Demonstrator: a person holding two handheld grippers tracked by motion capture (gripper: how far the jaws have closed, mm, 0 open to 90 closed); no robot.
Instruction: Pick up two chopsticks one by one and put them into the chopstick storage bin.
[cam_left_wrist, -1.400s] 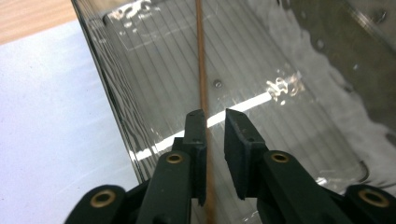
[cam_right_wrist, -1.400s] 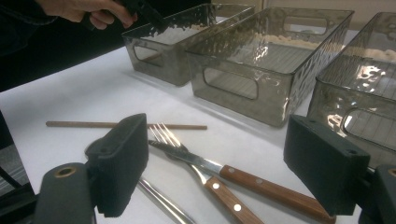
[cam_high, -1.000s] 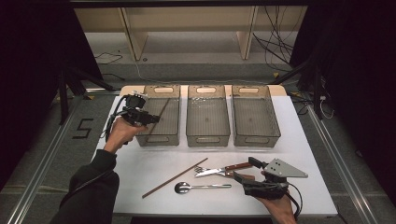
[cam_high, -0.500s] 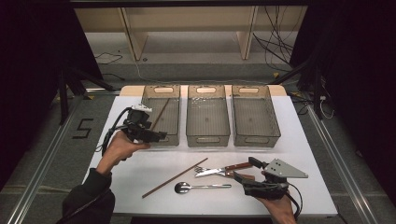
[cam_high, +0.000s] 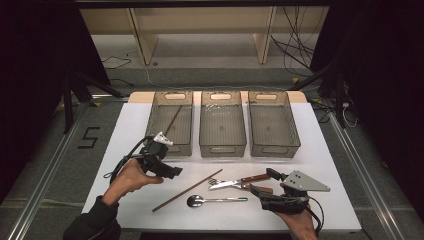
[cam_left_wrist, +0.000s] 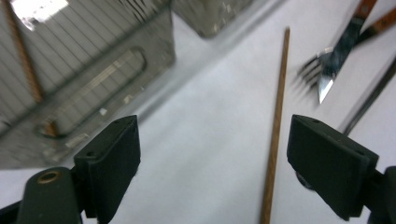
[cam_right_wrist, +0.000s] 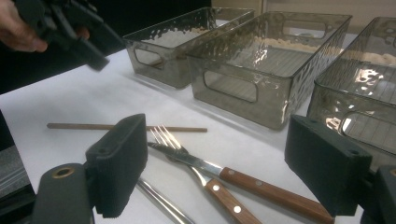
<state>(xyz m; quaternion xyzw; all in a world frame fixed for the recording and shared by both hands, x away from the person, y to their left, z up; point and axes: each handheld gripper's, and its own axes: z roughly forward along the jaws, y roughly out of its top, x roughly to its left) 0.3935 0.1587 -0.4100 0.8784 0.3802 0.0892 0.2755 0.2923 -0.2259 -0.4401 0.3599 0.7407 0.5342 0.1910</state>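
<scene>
Left tool (cam_high: 172, 172) withdrew from the clear left bin (cam_high: 155, 122), jaws just opened wide, empty; one thin brown wooden chopstick (cam_high: 173, 120) lay inside. Second chopstick (cam_high: 187, 190) lay on white table (cam_high: 120, 135). Next: straddle, close. Right tool (cam_high: 262, 182) wide, empty.

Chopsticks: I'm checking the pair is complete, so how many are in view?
2. One chopstick leans inside the left bin; the other chopstick lies on the table, ahead of the left tongs.

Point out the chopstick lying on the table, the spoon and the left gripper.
chopstick (cam_high: 187, 190), high view, middle of the stick.
spoon (cam_high: 196, 201), high view, on the bowl.
left gripper (cam_left_wrist: 212, 154), left gripper view, midway between the open fingertips.
</scene>
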